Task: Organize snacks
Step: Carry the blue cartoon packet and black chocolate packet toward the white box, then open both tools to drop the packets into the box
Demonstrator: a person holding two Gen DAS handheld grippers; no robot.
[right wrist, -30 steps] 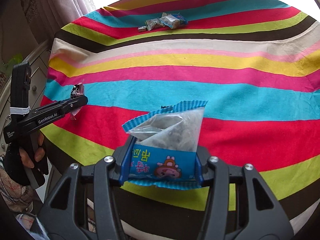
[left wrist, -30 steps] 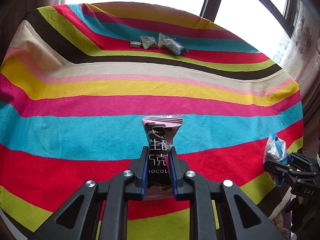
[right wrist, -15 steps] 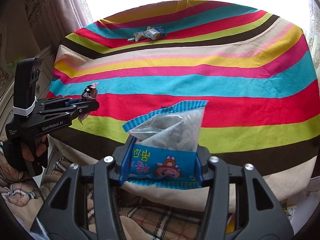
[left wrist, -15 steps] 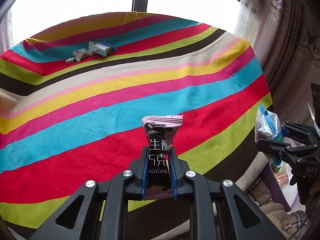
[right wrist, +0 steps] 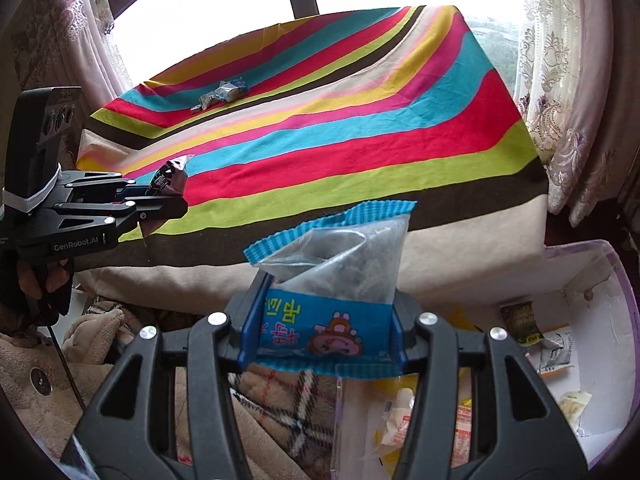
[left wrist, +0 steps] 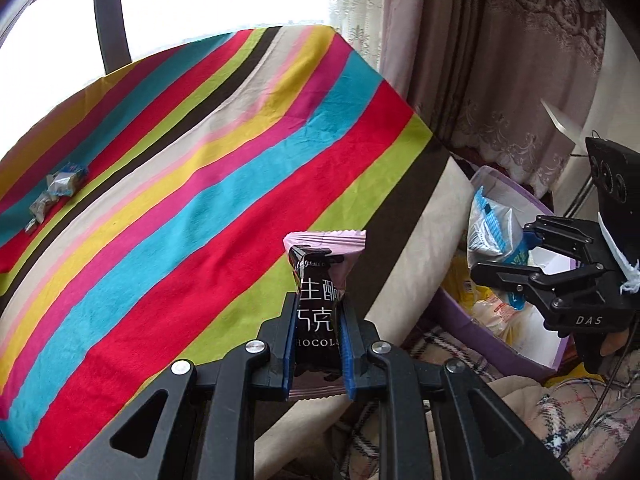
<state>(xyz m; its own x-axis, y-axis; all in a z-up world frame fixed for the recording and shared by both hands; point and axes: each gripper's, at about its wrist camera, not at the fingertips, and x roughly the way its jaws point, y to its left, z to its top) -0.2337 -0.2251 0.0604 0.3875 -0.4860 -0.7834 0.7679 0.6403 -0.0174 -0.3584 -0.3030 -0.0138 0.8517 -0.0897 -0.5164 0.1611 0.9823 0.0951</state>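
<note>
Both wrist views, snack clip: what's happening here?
A person holds a snack in each claw beside a table with a striped cloth. The left claw is shut on a chocolate bar packet; the right claw is shut on a blue-and-clear snack bag, just above a purple-edged box with snacks already inside. A few small packets lie on the cloth's far side.

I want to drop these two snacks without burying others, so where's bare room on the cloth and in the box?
The striped tablecloth is bare except a wrapper cluster at its far left. In the purple box, packets crowd the floor; the white far wall side looks freest.
</note>
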